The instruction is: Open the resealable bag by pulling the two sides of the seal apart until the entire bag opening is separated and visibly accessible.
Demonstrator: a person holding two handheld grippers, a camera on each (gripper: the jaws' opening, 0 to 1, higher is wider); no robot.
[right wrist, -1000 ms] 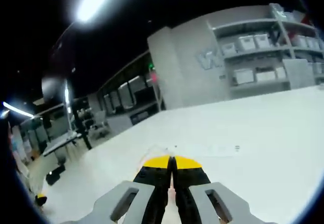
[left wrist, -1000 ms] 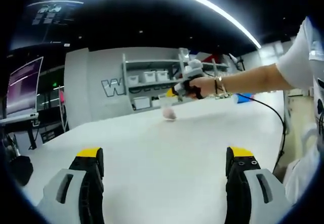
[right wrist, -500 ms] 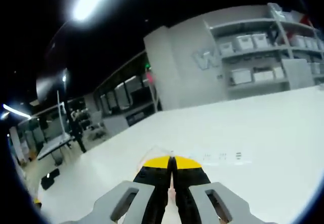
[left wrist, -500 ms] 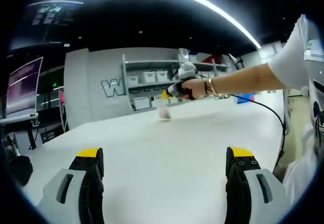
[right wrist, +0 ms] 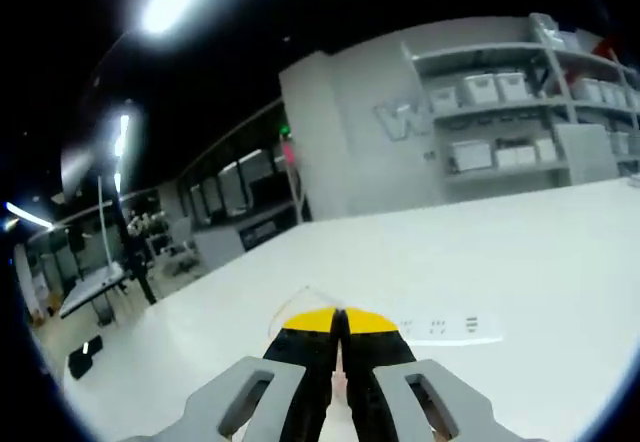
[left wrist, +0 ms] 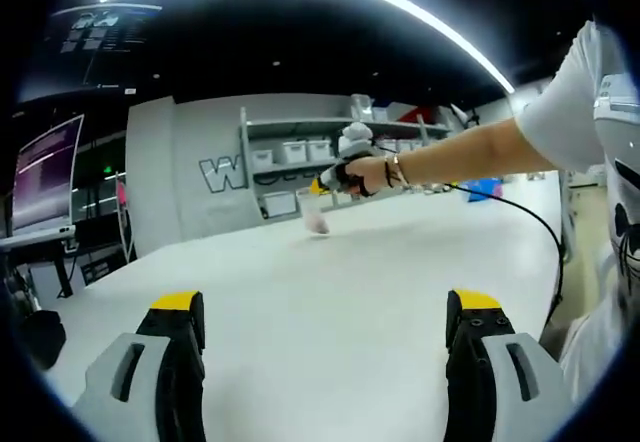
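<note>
Rising from the bottom of the left gripper view, the left tongs (left wrist: 325, 362) stand with their yellow-tipped jaws wide apart, one at lower left and one at lower right, and bare white counter (left wrist: 320, 282) between them. Nothing is held there.

Farther up the frame, at centre, the person's outstretched arm (left wrist: 470, 152) reaches in from the right edge. The hand (left wrist: 368, 174) at its end grips the right tongs (left wrist: 322, 188), from which the resealable bag (left wrist: 314, 212) hangs. The bag is clear with a pinkish content low inside it; its lower end is at or just above the counter, and contact cannot be determined. A black cable (left wrist: 530, 227) trails from the hand toward the right edge of the frame.

In the right gripper view, the right tongs (right wrist: 340, 324) rise from the bottom centre with the jaws pressed together, clamped on the bag's thin clear top edge (right wrist: 305, 297), which shows just above the yellow tips. A clear strip with small dark marks (right wrist: 440, 327) lies to the right of the tips, over the counter (right wrist: 520, 262).

In the upper half of both frames, a grey wall (right wrist: 350, 132) bears large letters, and a shelf unit (right wrist: 500, 112) carries white bins.
</note>
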